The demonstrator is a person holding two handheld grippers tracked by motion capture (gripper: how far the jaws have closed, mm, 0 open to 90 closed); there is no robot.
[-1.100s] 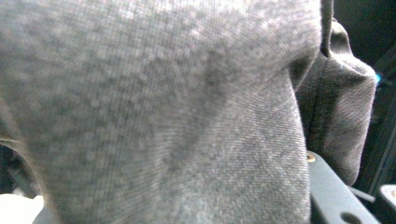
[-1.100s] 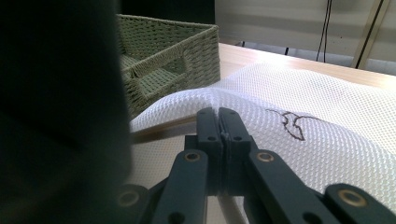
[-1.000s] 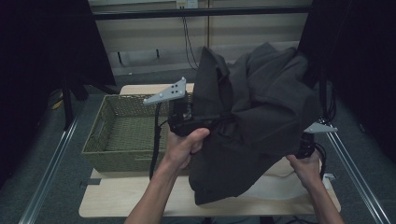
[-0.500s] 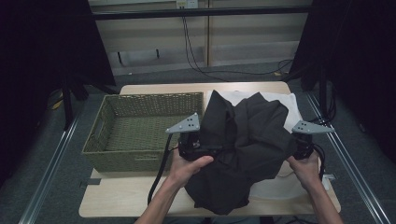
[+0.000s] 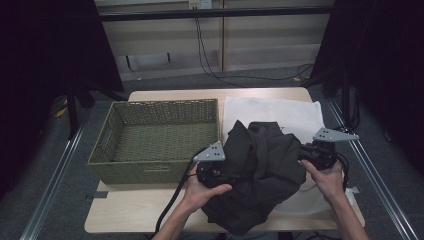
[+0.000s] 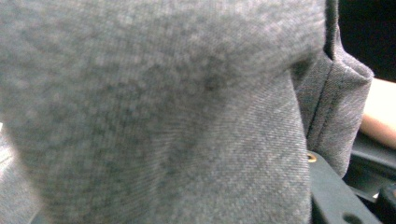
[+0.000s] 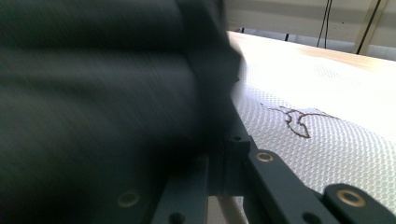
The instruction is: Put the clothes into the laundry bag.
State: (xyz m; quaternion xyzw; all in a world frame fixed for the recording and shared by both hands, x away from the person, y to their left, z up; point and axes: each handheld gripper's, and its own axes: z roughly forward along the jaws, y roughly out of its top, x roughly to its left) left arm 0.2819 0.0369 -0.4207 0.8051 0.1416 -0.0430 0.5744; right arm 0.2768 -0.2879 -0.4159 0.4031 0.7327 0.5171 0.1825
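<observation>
A dark garment point(image 5: 262, 172) hangs bunched between two hand-held grippers above the near right part of the table point(image 5: 150, 215). The left gripper point(image 5: 220, 175) grips the garment's left edge; in the left gripper view the grey cloth point(image 6: 163, 112) lies folded right against the camera, covering the jaws. The right gripper point(image 5: 305, 155) is clamped on the garment's right edge, its jaws closed on the fabric point(image 7: 93, 102), which bulges over them. The garment's lower folds rest on a white mat point(image 5: 295, 112) and reach the table's near edge. A woven basket point(image 5: 150, 170) stands just left of the garment, beside the left gripper.
</observation>
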